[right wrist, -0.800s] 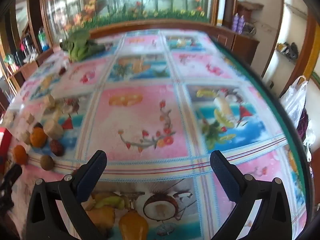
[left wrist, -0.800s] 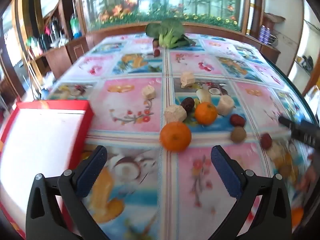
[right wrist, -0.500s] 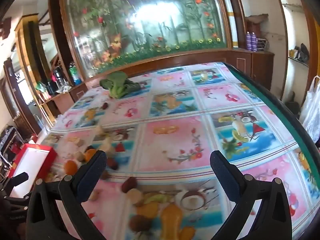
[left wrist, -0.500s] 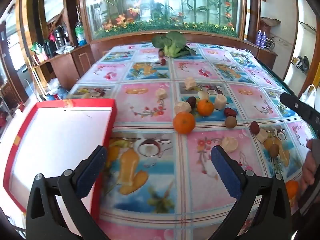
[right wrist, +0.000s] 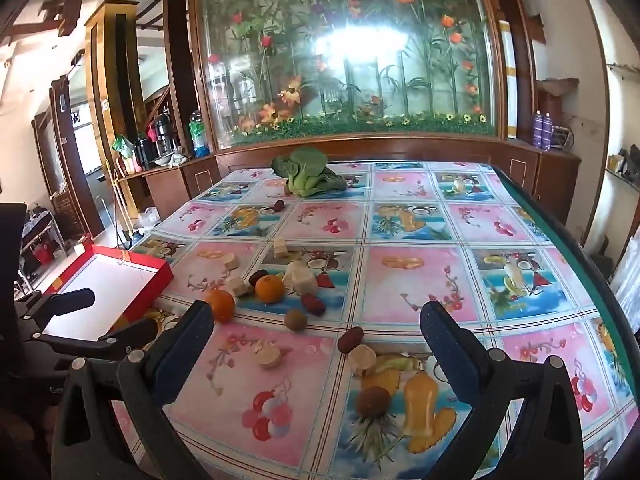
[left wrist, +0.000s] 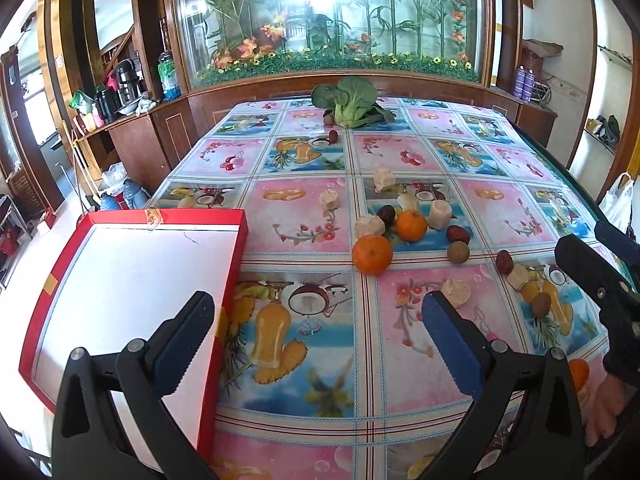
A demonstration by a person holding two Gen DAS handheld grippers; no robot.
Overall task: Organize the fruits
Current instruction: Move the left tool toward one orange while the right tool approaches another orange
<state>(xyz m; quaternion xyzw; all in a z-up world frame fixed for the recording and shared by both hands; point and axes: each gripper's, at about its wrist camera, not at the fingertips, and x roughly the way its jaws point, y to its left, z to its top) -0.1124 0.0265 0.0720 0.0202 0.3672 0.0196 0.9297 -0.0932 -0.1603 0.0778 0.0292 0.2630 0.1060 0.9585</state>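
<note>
Two oranges (left wrist: 372,254) (left wrist: 411,225) lie mid-table among red dates (left wrist: 457,234), brown round fruits (left wrist: 458,252) and pale beige chunks (left wrist: 369,226); they also show in the right wrist view, with an orange (right wrist: 269,289) near its middle. A red box with a white inside (left wrist: 120,280) sits at the table's left front corner. My left gripper (left wrist: 316,328) is open and empty above the table's front, between box and fruit. My right gripper (right wrist: 316,344) is open and empty above the front right, and shows at the right edge of the left wrist view (left wrist: 600,272).
A leafy green vegetable (left wrist: 348,100) lies at the table's far end with two dark fruits (left wrist: 333,135) beside it. The table (left wrist: 500,152) has a colourful fruit-print cloth. A wooden counter and a glass flower display stand behind. A third orange (left wrist: 579,374) sits at the front right by a hand.
Both grippers have pulled back and risen away from the fruit. The views now take in the whole table and the back wall. Both stay open and empty.
</note>
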